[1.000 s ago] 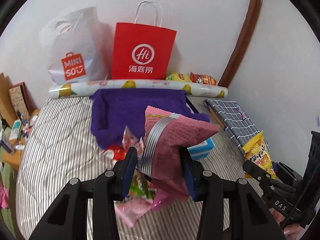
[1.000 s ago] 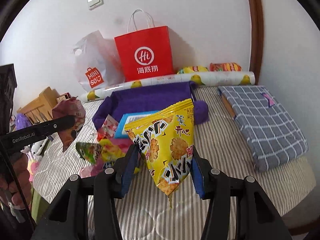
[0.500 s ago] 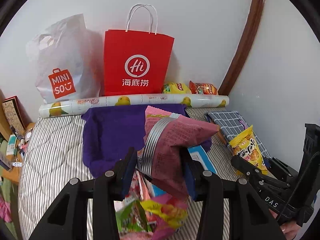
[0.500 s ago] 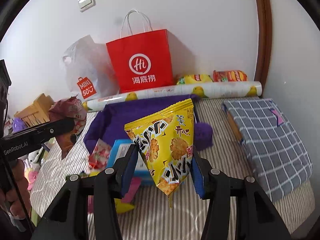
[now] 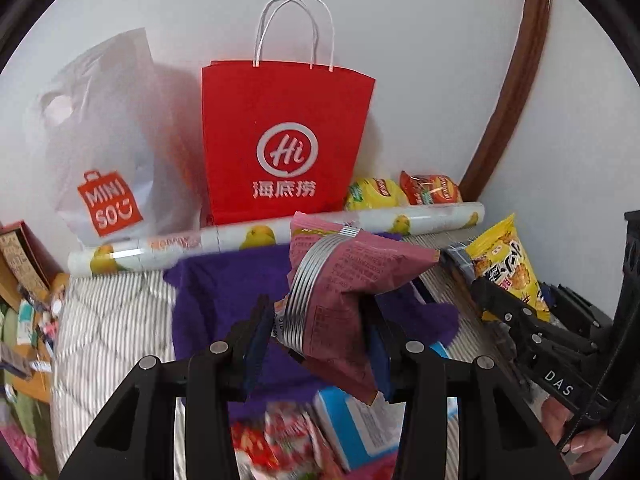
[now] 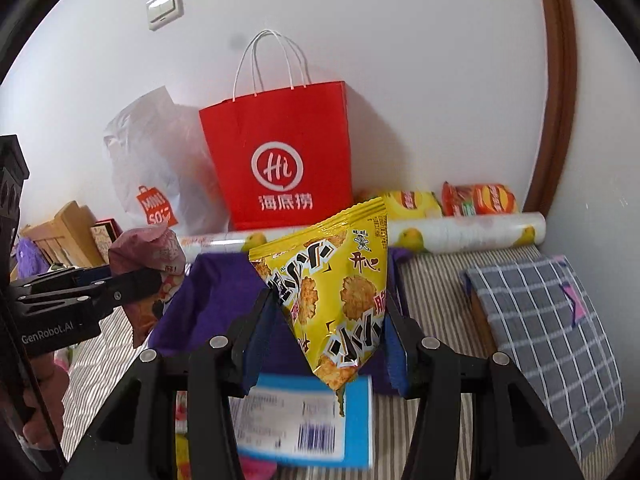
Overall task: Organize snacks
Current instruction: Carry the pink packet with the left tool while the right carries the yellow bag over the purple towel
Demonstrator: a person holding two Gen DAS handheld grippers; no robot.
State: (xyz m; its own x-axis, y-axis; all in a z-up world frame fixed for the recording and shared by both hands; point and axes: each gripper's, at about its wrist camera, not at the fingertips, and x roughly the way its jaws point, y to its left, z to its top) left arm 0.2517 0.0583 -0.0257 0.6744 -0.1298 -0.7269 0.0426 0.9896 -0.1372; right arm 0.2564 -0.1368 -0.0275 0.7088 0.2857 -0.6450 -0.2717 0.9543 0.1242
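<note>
A: Item 1, nearest, left side?
B: Left gripper point(image 5: 316, 332), jaws closed on pink snack bag point(image 5: 344, 300), held up off the bed. Bag crumpled, silver seam strip facing cam.

A: Item 2?
B: Right gripper point(image 6: 328, 332), jaws pinched on yellow snack bag point(image 6: 336, 284), gripped at its lower half, top edge up, also held clear of the bed.

A: Under them?
B: Blue box point(image 6: 308, 420) w/ barcode label, lying flat on striped bedding point(image 5: 108, 320). Red-and-white sweets packets point(image 5: 276, 444) near left of it, blurred.

A: Mid-range?
B: Purple cloth point(image 5: 224, 292) spread on bedding. Grey checked pillow point(image 6: 552, 336) to the right.

A: Far?
B: Lemon-print roll point(image 6: 464, 232) lying across, by the wall. Behind it: red paper bag point(image 5: 284, 148) upright, white plastic bag point(image 5: 108, 144) to its left, two chip packs, yellow point(image 6: 412, 202) and orange point(image 6: 480, 200), to its right. Light switch point(image 6: 164, 7) high on wall.
</note>
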